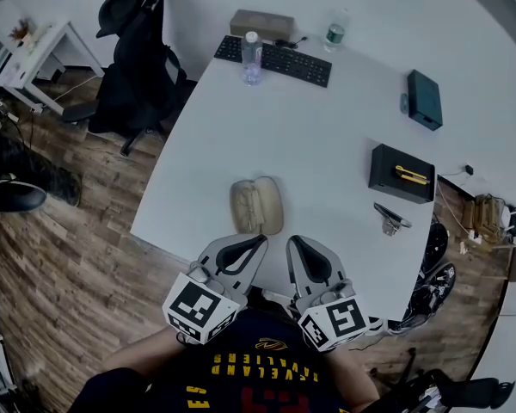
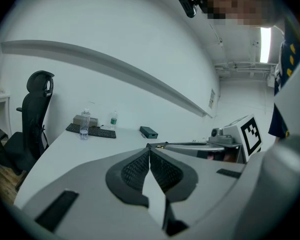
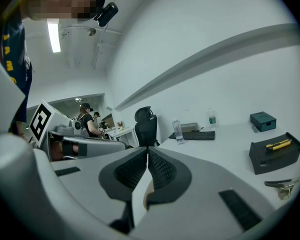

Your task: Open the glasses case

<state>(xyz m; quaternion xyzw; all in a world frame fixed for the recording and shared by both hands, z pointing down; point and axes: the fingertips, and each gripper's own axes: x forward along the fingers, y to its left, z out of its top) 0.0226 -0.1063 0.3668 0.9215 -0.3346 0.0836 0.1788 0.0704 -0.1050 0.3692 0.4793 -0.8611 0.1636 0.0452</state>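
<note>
glasses case (image 3: 147, 194): mostly hidden behind right tongs (image 3: 148, 153) | metal item (image 1: 390, 218): too small to tell

Beige glasses case (image 1: 257, 206), white table (image 1: 327, 136), black keyboard (image 1: 275, 60), teal box (image 1: 424, 99)

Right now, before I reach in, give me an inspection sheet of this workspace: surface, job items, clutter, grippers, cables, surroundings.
Surface: white table, no spills seen.
Job's things: tan glasses case near the front edge; open or closed, cannot tell.
Clutter: keyboard, water bottle, second bottle, beige box, teal box, black box with a yellow tool, metal tool.
Grippers: left gripper and right gripper, jaws shut, empty, just short of the case.
Cables: thin cable behind the keyboard.
Surroundings: black office chair, wood floor, white side table.
</note>
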